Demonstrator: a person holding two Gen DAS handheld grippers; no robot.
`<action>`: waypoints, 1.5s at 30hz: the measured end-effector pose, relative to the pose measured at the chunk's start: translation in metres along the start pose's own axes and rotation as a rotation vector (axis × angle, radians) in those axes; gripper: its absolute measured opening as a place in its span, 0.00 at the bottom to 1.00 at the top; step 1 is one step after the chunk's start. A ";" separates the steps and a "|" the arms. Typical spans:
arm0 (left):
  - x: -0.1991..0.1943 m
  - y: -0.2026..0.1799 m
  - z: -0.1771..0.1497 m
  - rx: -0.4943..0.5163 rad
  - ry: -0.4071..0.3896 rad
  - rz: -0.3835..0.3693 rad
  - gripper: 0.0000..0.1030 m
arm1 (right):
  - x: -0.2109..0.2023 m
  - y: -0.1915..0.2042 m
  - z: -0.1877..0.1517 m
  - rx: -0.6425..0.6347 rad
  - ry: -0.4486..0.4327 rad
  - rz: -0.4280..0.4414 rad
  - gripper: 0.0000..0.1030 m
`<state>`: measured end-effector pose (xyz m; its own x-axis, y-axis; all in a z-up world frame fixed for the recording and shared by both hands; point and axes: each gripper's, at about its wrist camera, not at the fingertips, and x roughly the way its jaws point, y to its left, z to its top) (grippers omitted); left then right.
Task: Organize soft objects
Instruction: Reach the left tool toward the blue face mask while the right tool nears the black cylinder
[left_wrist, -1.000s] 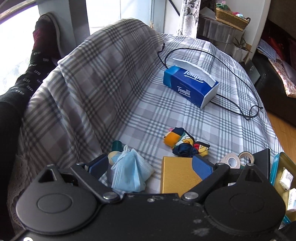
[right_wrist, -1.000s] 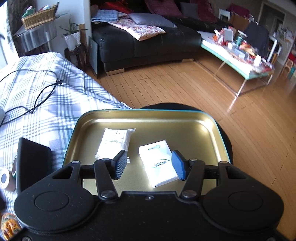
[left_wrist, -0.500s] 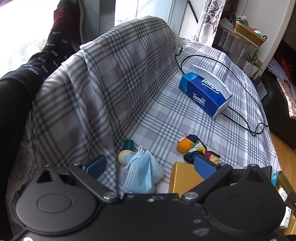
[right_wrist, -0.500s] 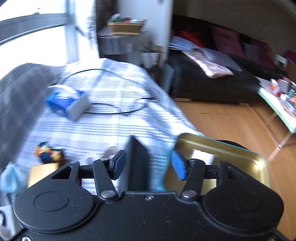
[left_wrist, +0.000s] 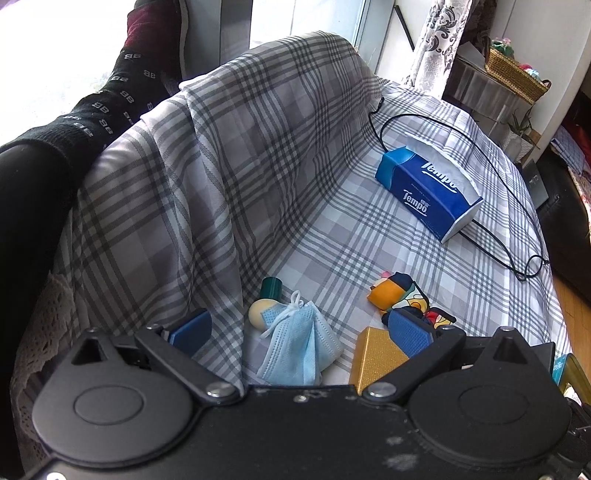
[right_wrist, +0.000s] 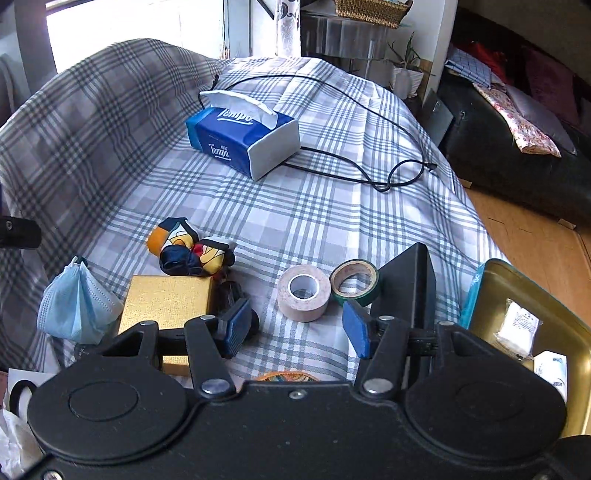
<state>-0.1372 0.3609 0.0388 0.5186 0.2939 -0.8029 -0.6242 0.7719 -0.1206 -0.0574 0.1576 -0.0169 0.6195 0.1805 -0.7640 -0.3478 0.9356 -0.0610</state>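
Note:
A crumpled blue face mask lies on the checked cloth, right between the wide-open fingers of my left gripper; the pads do not touch it. The right wrist view has the mask at far left. A colourful cloth bundle rests behind a gold box. My right gripper is open and holds nothing, hovering in front of a beige tape roll. A gold tray at the right holds white tissue packets.
A blue Tempo tissue box and a black cable lie farther back. A green tape roll and a black stand sit beside the tray. A person's socked leg rests at far left.
My right gripper has swung left, from over the gold tray to over the checked cloth. The left gripper's fingers have spread a little wider and it has rolled slightly above the mask.

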 end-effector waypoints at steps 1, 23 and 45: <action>0.001 0.000 0.000 -0.004 -0.001 0.007 0.99 | 0.005 -0.001 0.002 0.006 0.010 0.002 0.52; -0.009 -0.004 0.004 0.011 -0.116 0.017 1.00 | 0.041 -0.007 0.024 0.050 -0.068 -0.055 0.53; 0.008 0.006 0.003 -0.055 -0.020 0.018 0.99 | 0.047 0.021 0.008 -0.226 0.030 -0.052 0.49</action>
<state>-0.1352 0.3698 0.0331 0.5180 0.3191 -0.7936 -0.6647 0.7342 -0.1386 -0.0295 0.1879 -0.0488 0.6206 0.1215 -0.7746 -0.4666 0.8512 -0.2403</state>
